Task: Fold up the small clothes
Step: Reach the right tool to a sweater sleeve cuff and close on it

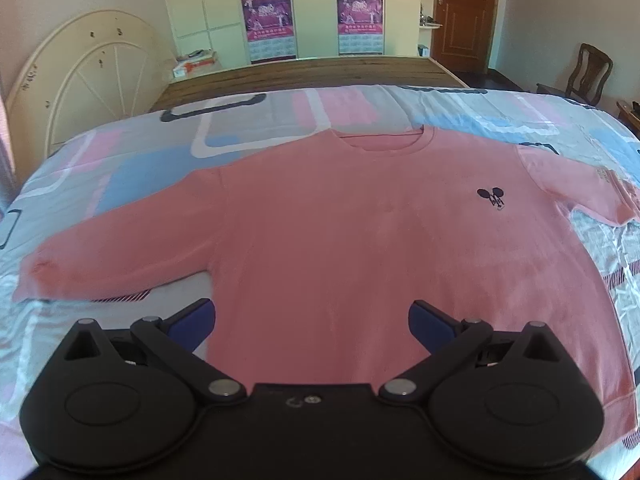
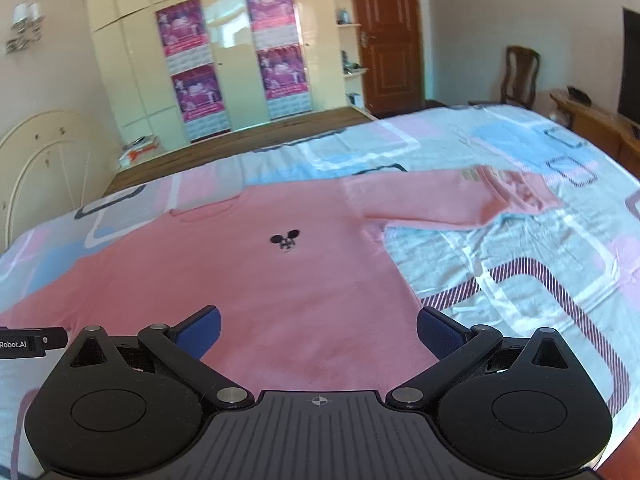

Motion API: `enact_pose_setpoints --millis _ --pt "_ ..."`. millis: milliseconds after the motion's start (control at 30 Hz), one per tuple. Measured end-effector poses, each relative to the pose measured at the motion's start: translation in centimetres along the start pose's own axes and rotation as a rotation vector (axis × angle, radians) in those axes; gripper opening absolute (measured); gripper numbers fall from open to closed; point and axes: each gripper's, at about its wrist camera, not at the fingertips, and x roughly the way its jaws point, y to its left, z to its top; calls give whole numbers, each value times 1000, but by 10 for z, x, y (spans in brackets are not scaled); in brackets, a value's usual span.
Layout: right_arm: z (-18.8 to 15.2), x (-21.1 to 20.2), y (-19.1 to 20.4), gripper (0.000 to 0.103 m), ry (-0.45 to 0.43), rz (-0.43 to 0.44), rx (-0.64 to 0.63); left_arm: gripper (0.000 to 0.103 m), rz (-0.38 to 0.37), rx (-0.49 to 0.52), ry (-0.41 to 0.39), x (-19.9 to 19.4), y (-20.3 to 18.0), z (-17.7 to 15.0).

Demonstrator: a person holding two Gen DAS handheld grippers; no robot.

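Lying flat and face up on the patterned bedsheet (image 1: 120, 184) across the middle of the left wrist frame, pink sweatshirt (image 1: 320, 220) with both sleeves spread, no fold made yet, everything left to do; left gripper (image 1: 312, 320) spread wide and empty at bottom centre, over the hem. Filling centre-left of the right wrist frame, same sweatshirt (image 2: 248, 280) unfolded, one sleeve reaching upper right; right gripper (image 2: 318, 330) likewise released, empty, above the lower edge.

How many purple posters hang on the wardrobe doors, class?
4, best counted in the right wrist view: upper left, lower left, upper right and lower right. The left wrist view crops the top pair. None seem hidden.
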Motion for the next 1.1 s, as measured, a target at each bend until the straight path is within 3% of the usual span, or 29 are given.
enact_pose_setpoints --millis 233,433,533,667,833,1100 --pt "20 25 -38 103 -15 -54 27 103 -30 5 11 31 -31 18" --pt "44 70 -90 102 -1 -52 20 102 -31 -2 28 65 -73 36" --pt "60 99 -124 75 16 -55 27 102 -26 5 19 81 -96 47" --pt "77 133 -174 75 47 -80 88 102 -43 27 22 106 -127 62" --pt "95 163 -236 75 73 -150 146 99 -83 -16 46 135 -149 74" --pt "116 201 -318 67 105 -252 287 98 -40 2 55 163 -171 88"
